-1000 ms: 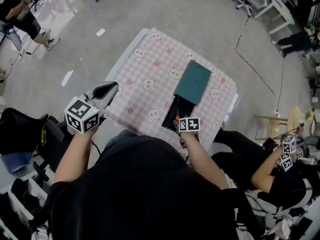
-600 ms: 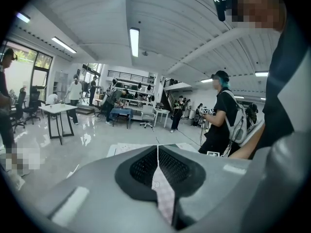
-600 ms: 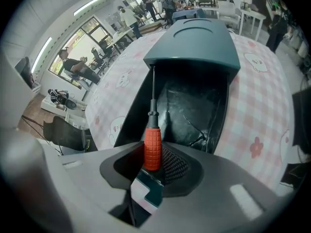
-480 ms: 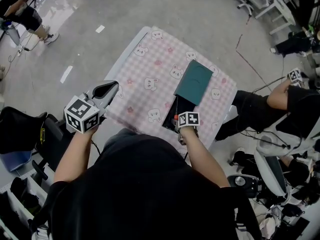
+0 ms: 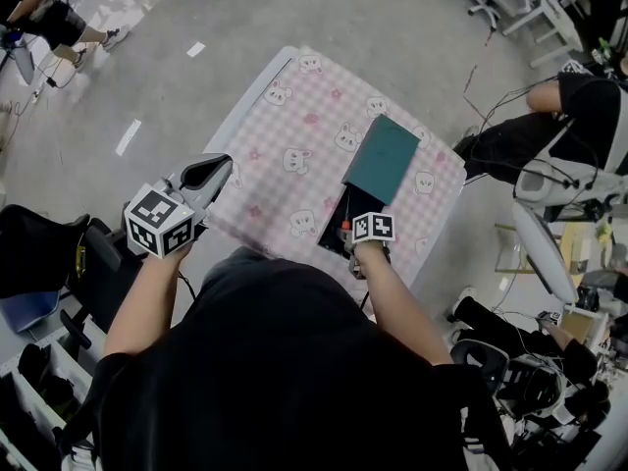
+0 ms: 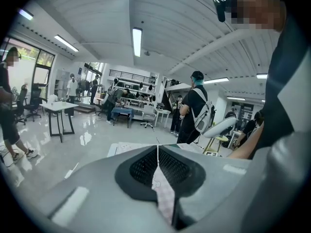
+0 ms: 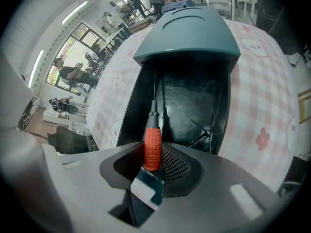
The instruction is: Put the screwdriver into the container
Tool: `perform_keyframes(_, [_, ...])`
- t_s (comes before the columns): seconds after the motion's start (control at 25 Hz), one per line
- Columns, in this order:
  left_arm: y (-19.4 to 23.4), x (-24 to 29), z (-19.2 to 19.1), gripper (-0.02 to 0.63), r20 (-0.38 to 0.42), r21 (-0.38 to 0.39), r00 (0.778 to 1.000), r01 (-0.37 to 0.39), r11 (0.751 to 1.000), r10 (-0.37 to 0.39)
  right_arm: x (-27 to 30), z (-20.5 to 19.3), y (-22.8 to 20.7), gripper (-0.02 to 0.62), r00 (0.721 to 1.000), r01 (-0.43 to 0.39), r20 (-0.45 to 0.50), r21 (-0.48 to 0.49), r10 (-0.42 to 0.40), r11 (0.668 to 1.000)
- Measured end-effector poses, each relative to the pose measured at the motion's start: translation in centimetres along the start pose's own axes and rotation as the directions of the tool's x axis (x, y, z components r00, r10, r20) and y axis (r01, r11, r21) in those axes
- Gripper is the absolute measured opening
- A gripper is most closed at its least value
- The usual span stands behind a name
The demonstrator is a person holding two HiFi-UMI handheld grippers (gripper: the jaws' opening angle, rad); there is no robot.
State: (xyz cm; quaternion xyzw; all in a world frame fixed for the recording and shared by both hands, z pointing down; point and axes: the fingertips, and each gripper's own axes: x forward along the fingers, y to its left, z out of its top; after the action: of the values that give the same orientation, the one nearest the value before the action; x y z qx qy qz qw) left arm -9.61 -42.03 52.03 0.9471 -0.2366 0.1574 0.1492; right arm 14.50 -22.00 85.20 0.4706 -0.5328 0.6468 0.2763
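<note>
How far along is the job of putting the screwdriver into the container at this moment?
Done: the container stands open, its teal lid slid back, and the screwdriver is picked up. In hand: the right gripper is shut on the orange handle, with the shaft pointing into the open box. The left gripper is shut and empty. Left: to lower the screwdriver inside and open the fingers.

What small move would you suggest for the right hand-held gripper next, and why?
Probably lower it slightly toward the container's open near end, then open the jaws. The right hand-held gripper is shut on the orange handle of the screwdriver, whose shaft points into the black interior. The teal lid covers only the far part, so the near opening looks free.
</note>
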Motion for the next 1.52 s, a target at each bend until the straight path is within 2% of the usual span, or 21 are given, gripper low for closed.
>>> perform_keyframes(1.2, [-0.3,0.1,0.0,0.008,0.002,0.015,1.000,0.008,1.000,-0.008,0.0,-0.2,0.1,0.160,1.000,-0.026,0.007,0.011,0.026,1.000])
perform_keyframes(1.52, [-1.6,0.2,0.5,0.008,0.007,0.026,1.000,0.008,1.000,-0.008,-1.5,-0.1,0.1,0.164,0.998,-0.055,0.044,-0.001,0.055,0.998])
